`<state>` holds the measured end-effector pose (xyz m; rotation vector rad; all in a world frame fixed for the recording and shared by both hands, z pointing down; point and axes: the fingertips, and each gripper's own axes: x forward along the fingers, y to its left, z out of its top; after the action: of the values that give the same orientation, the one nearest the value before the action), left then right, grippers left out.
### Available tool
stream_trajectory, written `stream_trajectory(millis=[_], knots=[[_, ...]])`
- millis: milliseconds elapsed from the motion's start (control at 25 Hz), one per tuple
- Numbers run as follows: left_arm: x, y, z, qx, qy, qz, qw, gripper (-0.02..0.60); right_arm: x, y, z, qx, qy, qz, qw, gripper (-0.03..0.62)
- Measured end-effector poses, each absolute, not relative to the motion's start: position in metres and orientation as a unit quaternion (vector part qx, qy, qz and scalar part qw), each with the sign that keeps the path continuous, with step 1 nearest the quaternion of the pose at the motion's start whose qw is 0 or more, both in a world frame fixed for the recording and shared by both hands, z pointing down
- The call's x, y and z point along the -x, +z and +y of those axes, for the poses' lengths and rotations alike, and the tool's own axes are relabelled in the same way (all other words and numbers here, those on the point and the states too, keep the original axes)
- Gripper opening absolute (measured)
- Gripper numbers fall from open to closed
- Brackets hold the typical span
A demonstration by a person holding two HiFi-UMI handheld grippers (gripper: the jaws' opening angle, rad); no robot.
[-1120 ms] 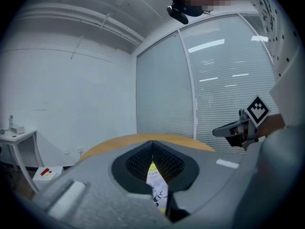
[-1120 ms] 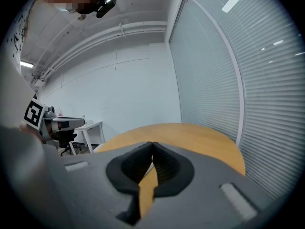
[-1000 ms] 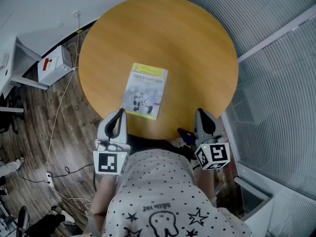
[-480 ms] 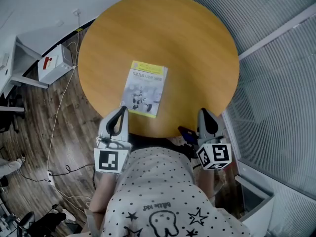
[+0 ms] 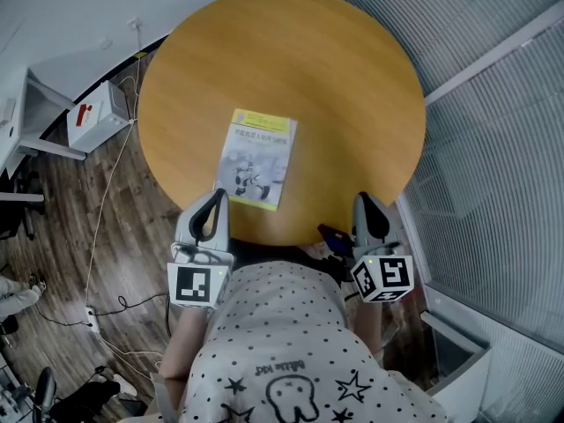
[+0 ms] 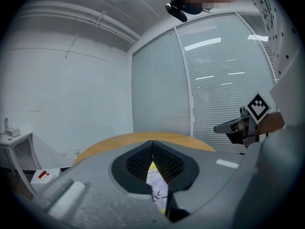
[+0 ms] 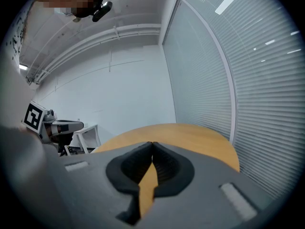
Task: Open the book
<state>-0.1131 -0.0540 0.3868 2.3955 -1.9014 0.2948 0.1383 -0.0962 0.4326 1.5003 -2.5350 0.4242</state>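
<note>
A closed book (image 5: 256,158) with a pale illustrated cover and a yellow top band lies flat on the round wooden table (image 5: 344,77), towards its near left. My left gripper (image 5: 211,203) is shut and empty at the table's near edge, just short of the book's lower left corner. In the left gripper view a strip of the book (image 6: 156,185) shows through the gap behind the closed tips of the left gripper (image 6: 152,143). My right gripper (image 5: 367,203) hangs shut and empty at the near right edge of the table, well away from the book; the right gripper (image 7: 152,144) faces bare wood.
A white box (image 5: 95,115) with a red mark and cables lie on the wooden floor left of the table. Glass walls with blinds (image 5: 493,148) stand close on the right. A white desk (image 5: 26,113) stands at far left.
</note>
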Motion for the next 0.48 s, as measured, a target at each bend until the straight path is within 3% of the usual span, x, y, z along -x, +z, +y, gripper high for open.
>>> stream_trajectory(millis=[480], knots=[[0.123,0.415,-0.062,-0.794,0.165,-0.586,0.006,0.014,-0.141,0.428,-0.094,-0.517,0.142,-0.84,0.083,0.003]])
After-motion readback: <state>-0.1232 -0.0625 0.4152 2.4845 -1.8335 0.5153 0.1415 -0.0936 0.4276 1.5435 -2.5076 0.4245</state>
